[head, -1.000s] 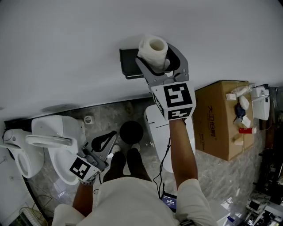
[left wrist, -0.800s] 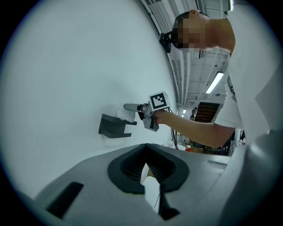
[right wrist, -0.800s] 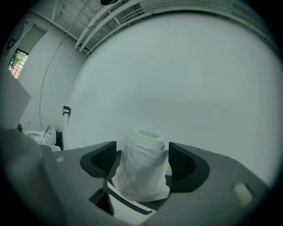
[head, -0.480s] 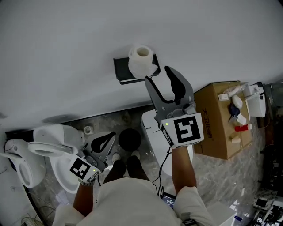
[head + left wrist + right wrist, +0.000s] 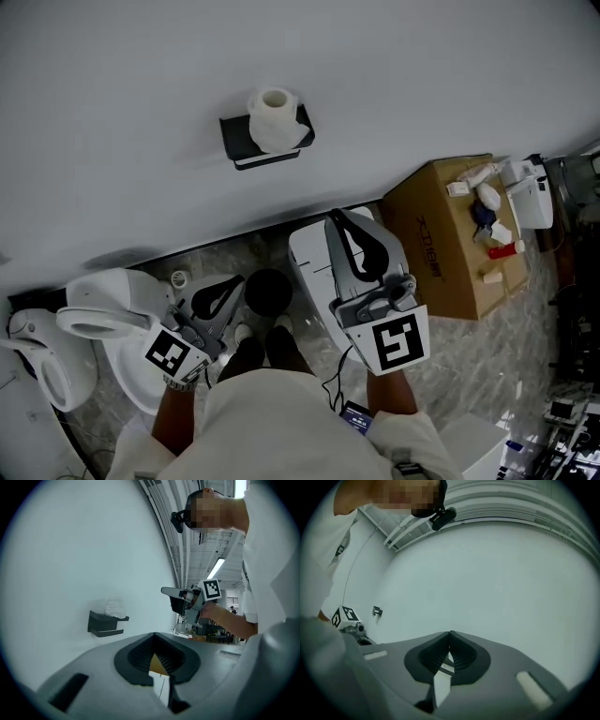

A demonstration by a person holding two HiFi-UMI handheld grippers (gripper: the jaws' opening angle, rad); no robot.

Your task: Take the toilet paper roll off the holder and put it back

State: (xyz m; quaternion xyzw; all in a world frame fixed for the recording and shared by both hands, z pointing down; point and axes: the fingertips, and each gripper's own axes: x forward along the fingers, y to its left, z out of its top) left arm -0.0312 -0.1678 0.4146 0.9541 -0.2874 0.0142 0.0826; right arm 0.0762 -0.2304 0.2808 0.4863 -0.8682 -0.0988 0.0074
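In the head view the toilet paper roll (image 5: 274, 117) sits on its wall holder (image 5: 239, 142), so the task looks finished; the left gripper view shows the left claw (image 5: 153, 635) clenched on nothing; the right gripper view shows the right claw (image 5: 450, 633) clenched and empty too.

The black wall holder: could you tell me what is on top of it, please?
A white toilet paper roll stands on the black holder, hollow core visible from above. The roll covers the part beneath it, so how it sits cannot be seen.
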